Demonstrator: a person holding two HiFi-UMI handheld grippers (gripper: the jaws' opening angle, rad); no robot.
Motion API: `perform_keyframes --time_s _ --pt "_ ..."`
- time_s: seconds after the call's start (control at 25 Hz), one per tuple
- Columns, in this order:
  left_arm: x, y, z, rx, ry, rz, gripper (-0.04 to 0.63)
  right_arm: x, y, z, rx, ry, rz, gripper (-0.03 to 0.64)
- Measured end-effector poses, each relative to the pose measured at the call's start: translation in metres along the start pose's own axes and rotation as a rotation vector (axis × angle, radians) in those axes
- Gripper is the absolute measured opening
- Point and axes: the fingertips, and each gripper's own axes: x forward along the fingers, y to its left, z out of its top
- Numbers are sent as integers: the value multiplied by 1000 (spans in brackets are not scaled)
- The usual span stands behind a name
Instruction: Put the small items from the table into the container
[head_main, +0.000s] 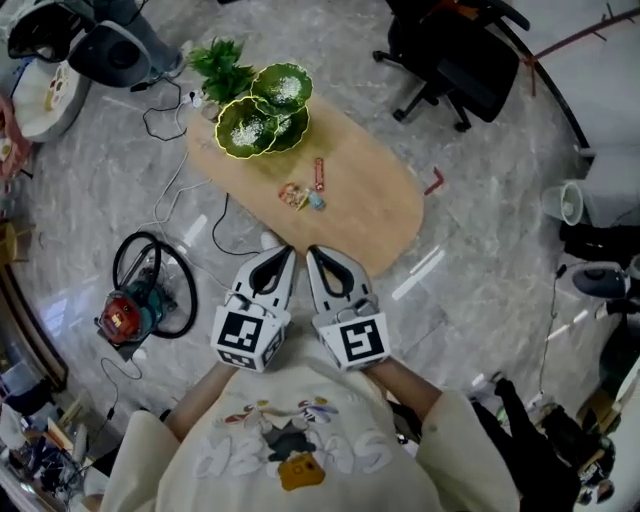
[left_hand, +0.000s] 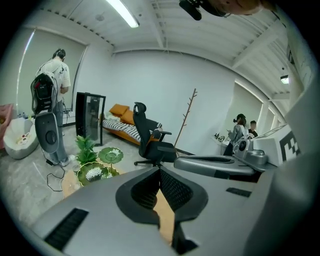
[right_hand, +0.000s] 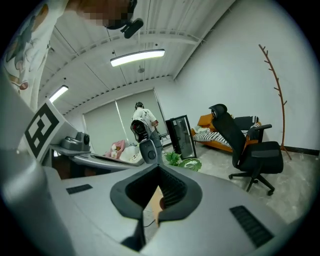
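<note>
Several small colourful items (head_main: 301, 196) and a red strip-like piece (head_main: 319, 174) lie mid-way along an oval wooden table (head_main: 380, 215). Green leaf-shaped bowls (head_main: 247, 128) stand clustered at its far end, also seen in the left gripper view as bowls (left_hand: 93, 173). My left gripper (head_main: 289, 250) and right gripper (head_main: 311, 251) hover side by side over the table's near end, short of the items. Both are shut with nothing between their jaws. In the left gripper view the left gripper (left_hand: 160, 171) has its jaw tips meeting; the right gripper (right_hand: 159, 168) looks the same in its own view.
A potted green plant (head_main: 222, 64) stands beyond the bowls. A black office chair (head_main: 455, 60) is at the far right. On the floor at the left lie a cable coil with a red tool (head_main: 138, 305) and white cords (head_main: 170, 195). A person (left_hand: 54, 80) stands far off.
</note>
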Motion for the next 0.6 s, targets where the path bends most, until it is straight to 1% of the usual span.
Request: perform_keyframes --time_s 0.12,0.32,0.48,0.6 --pt "8 3 -7 -20 16 -14 6 8 -2 -8 -15 30 4 2" --pt "19 11 -29 -63 53 -30 6 20 -12 -32 35 102 -13 2" --pt "32 24 -48 -81 83 -44 6 32 -21 -48 18 137 -20 2" --pt "40 35 -57 -102 80 -38 6 41 -25 -63 13 160 -21 2"
